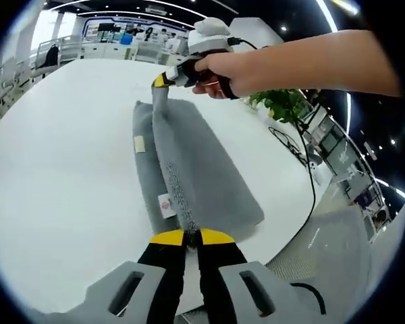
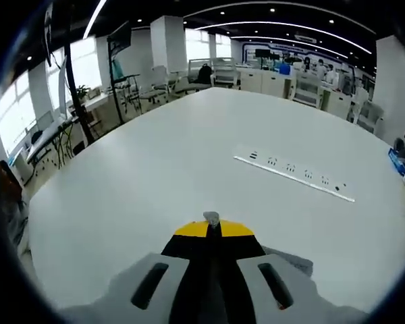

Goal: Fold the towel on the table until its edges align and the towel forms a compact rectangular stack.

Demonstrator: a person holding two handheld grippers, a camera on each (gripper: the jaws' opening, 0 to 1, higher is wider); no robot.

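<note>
The grey towel (image 1: 189, 158) lies lengthwise on the white table (image 1: 61, 155), one layer folded over another, with two small labels showing. At the bottom of the left gripper view, my left gripper (image 1: 192, 234) is shut on the towel's near edge. At the far end a hand holds my right gripper (image 1: 163, 81), which pinches the far corner and lifts it slightly off the table. In the right gripper view, the right gripper (image 2: 211, 221) is shut, with a small tuft of grey cloth at its yellow tips. A bit of towel (image 2: 293, 260) shows beside the jaws.
A white power strip (image 2: 293, 175) lies on the table (image 2: 155, 169) ahead of the right gripper. A green plant (image 1: 283, 104) and a black cable (image 1: 304, 158) sit near the table's right edge. Desks, chairs and people stand far behind.
</note>
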